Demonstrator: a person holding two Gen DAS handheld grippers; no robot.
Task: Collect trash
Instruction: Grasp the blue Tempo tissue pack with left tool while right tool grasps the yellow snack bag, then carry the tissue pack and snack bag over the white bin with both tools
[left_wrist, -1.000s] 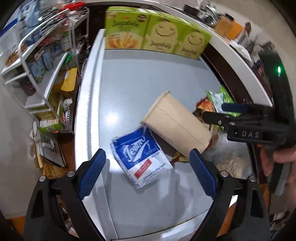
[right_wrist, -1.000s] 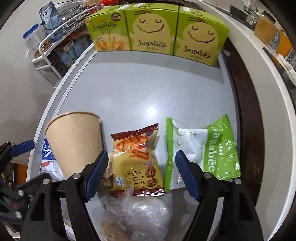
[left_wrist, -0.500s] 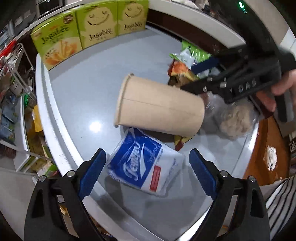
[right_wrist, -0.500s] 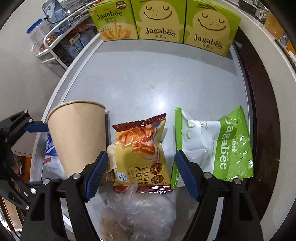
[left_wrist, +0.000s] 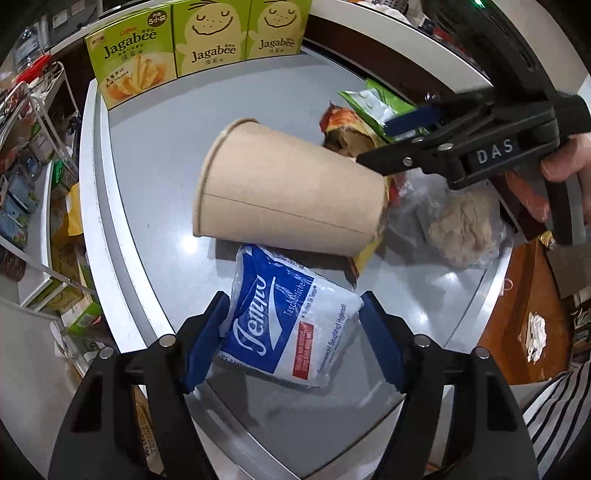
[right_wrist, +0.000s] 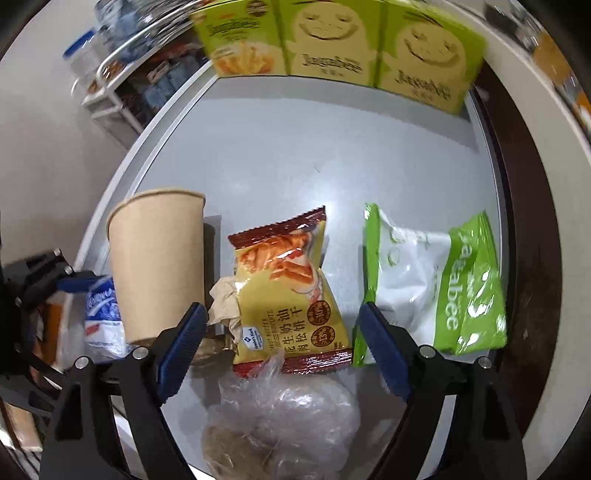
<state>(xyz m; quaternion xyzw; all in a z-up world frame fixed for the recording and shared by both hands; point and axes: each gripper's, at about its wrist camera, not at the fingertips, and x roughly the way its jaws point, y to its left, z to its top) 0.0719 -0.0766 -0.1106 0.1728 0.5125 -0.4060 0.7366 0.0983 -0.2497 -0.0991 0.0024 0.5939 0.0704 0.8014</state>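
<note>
Tissue pack near desk's left edge: now pinched between left gripper pads, jaws just narrowed around it; ready for lifting.

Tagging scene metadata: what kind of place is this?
Probably a home kitchen or pantry corner. A grey table holds Jagabee snack boxes and wrappers, a wire shelf rack stocked with packaged food stands beside it, and kitchen clutter lines the counter behind.

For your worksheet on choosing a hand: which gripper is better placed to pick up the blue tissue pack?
Left. The left gripper has just been closing, its pads touching the tissue pack; the right gripper hangs over the yellow snack packet.
</note>
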